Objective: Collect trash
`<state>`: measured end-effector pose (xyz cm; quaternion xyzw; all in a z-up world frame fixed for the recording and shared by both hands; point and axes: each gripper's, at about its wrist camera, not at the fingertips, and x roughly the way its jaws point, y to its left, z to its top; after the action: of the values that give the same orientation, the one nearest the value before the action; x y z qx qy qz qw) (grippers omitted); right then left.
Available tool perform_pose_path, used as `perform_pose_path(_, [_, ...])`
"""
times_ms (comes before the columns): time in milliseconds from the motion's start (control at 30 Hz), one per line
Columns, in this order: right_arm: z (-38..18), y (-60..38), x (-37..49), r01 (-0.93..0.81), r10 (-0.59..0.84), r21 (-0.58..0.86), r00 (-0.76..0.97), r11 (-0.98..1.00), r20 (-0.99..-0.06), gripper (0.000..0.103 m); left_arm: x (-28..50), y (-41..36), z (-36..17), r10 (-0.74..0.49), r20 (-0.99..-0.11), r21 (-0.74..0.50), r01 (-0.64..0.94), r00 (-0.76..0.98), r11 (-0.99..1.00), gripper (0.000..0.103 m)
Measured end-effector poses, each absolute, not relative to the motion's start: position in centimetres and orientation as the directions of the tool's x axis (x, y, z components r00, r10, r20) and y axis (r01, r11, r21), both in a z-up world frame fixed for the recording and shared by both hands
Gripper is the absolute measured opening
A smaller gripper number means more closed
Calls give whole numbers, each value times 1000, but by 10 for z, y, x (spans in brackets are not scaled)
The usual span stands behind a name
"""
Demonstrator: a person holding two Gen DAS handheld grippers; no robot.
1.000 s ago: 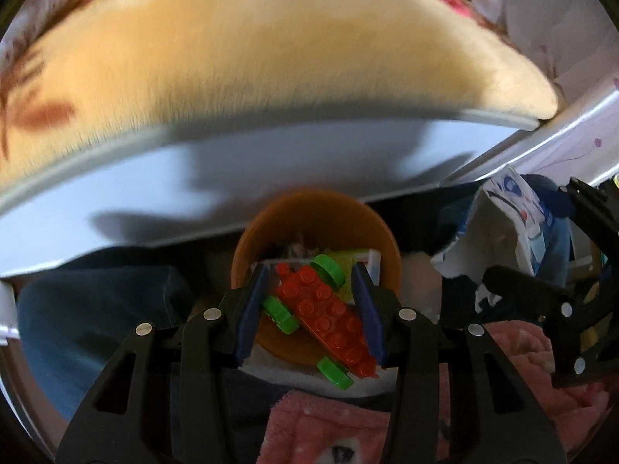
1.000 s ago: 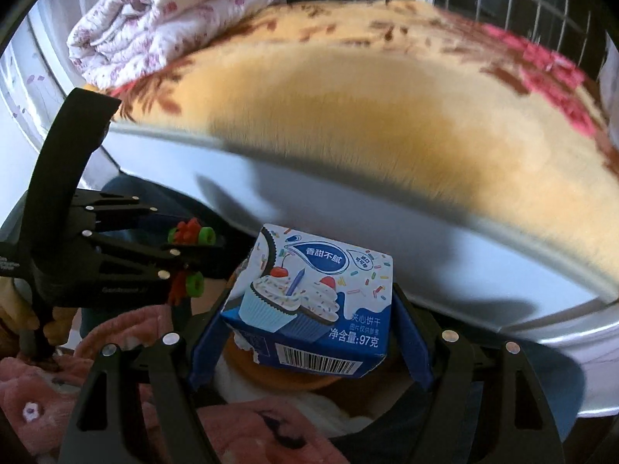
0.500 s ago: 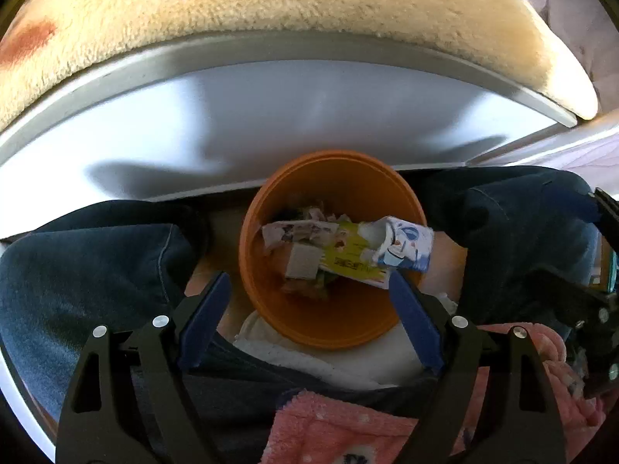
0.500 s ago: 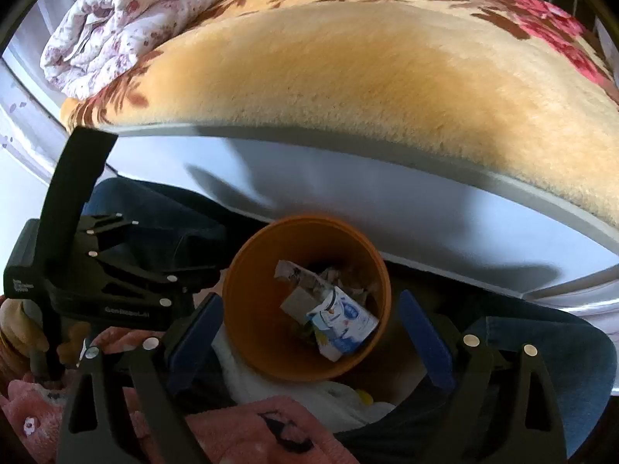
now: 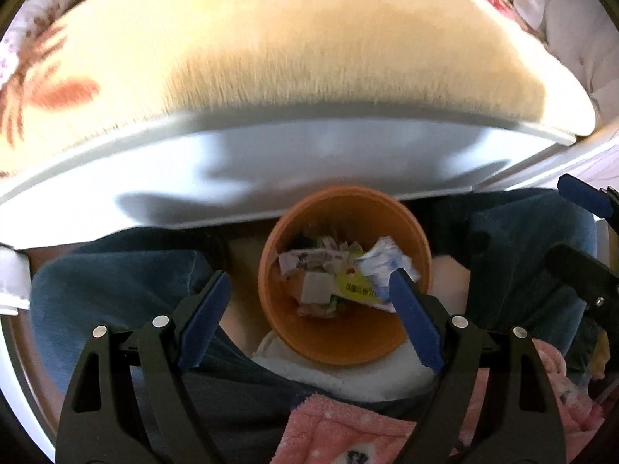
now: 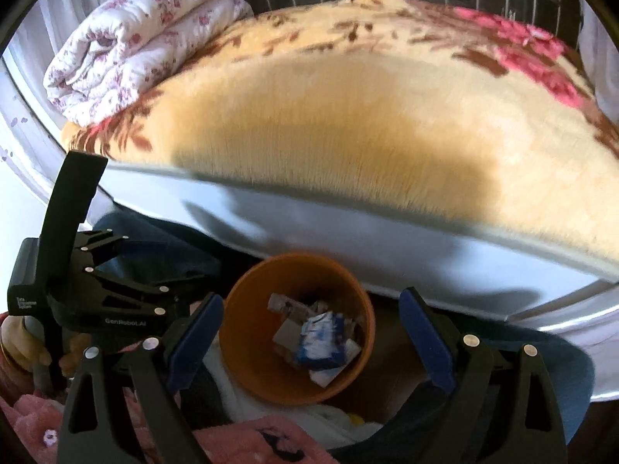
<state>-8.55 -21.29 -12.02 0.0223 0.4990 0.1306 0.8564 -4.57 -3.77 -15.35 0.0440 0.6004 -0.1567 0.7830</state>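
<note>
Tongs on both sides stand wide apart and empty: left tongs [image 5: 309,309], right tongs [image 6: 311,328]. Only the right view shows a folded quilt [image 6: 135,42]. Below, the orange bin [image 5: 340,344] holds crumpled wrappers [image 5: 329,270] and a blue carton [image 6: 323,338], beside the bed's edge [image 5: 271,162].

bed [image 6: 348,247] fills the upper half of the frame, pale side panel running along under it. a fuzzy yellow blanket [image 6: 348,123] with red flowers covers the top, and a folded floral quilt [image 6: 147,34] sits on it, upper left.
</note>
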Motion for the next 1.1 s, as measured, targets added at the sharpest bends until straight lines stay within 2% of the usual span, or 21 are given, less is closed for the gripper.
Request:
perform_pose_path(133, [-93,-216,-83,-191,224,138,559,972,-798,90,-43,-41,-121,-164,-921,-55,298,352,953,82])
perform_pose_path(333, [-41,-231,-84,-118,161,110,753,987,-638,90,-41,-43,-58,-134,-807,11,241,576,971,82])
perform_pose_path(500, [-13,-240,-90,-86,129,105,835,991,-534,90,-43,-36,-15,-126,-697,5,181,706,983,82])
perform_pose_path(667, [3,-243,-101,-55,89,88,886,995,-456,90,-44,-33,5,-124,-632,5,165,765,986,82])
perform_pose_path(1100, [20,-248,-109,-25,54,79,918,997,-392,90,-55,-33,32,-123,-541,0,147,832,989,82])
